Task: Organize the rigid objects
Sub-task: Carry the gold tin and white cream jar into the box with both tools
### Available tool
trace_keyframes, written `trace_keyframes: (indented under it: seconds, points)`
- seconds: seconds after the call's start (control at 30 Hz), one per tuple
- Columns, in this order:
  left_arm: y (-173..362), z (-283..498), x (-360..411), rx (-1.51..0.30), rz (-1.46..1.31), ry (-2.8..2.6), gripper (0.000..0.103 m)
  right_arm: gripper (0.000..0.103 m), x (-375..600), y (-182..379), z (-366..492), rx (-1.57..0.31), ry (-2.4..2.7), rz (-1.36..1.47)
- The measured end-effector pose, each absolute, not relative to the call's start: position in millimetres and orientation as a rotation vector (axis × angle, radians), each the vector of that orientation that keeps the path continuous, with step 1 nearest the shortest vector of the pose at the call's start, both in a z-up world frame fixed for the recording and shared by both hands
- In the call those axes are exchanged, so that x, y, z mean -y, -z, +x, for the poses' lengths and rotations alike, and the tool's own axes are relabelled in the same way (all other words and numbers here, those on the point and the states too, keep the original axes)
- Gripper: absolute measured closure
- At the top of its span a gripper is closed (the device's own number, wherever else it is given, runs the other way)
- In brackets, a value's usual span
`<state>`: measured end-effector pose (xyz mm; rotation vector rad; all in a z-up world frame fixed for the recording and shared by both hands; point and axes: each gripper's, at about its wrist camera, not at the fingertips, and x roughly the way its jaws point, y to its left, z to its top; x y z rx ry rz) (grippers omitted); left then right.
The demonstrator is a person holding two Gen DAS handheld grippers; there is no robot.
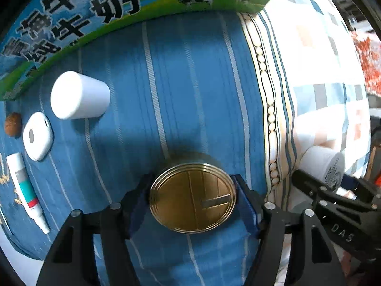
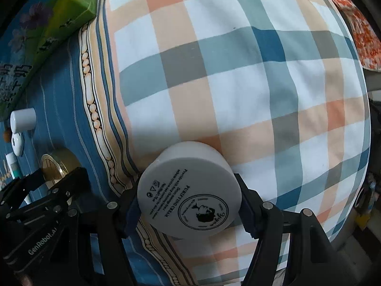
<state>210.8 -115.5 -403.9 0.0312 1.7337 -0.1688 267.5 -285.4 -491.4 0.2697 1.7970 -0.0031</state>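
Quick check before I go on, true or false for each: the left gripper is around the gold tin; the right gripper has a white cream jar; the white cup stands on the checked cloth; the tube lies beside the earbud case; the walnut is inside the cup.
1. Left gripper is around the gold tin: true.
2. Right gripper has the white cream jar: true.
3. White cup on checked cloth: false, it is on the blue striped cloth.
4. Tube lies beside the earbud case: true.
5. Walnut inside cup: false, it lies on the cloth beside the case.

This is a home bedroom: the things lie on a bed (image 1: 185,76) spread with a blue striped sheet and a checked quilt (image 2: 238,71), with a printed milk carton box (image 1: 71,12) along the bed's far edge.
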Motion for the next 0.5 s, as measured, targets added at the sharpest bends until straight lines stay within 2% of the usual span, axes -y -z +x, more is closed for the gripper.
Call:
trace_keyframes:
  seconds: [0.1,0.23,0.27,0.3,0.33,0.5]
  points:
    - [405.1,218.4,118.5,-1.750,0.025,0.172,0.030,0.032,292.1,492.4,267.2,-1.797,0.017,0.302]
    - [407.3,222.7,130.3,-1.741,0.087,0.164,0.031,0.032,315.7,493.9,250.4,-1.797,0.035,0.315]
    - [408.3,222.0,132.6,-1.738,0.096,0.162,0.032,0.032,317.6,494.5,250.8,-1.795,0.035,0.314]
    - [407.3,219.8,134.7,-1.732,0.114,0.160,0.038,0.032,318.4,494.7,251.1,-1.799,0.035,0.300]
    - [405.5,220.8,137.1,-1.725,0.130,0.156,0.040,0.032,318.5,494.0,250.5,-1.799,0.037,0.281]
    - [402.5,210.0,145.0,-1.699,0.132,0.147,0.040,0.033,293.4,494.0,228.5,-1.784,0.030,0.192]
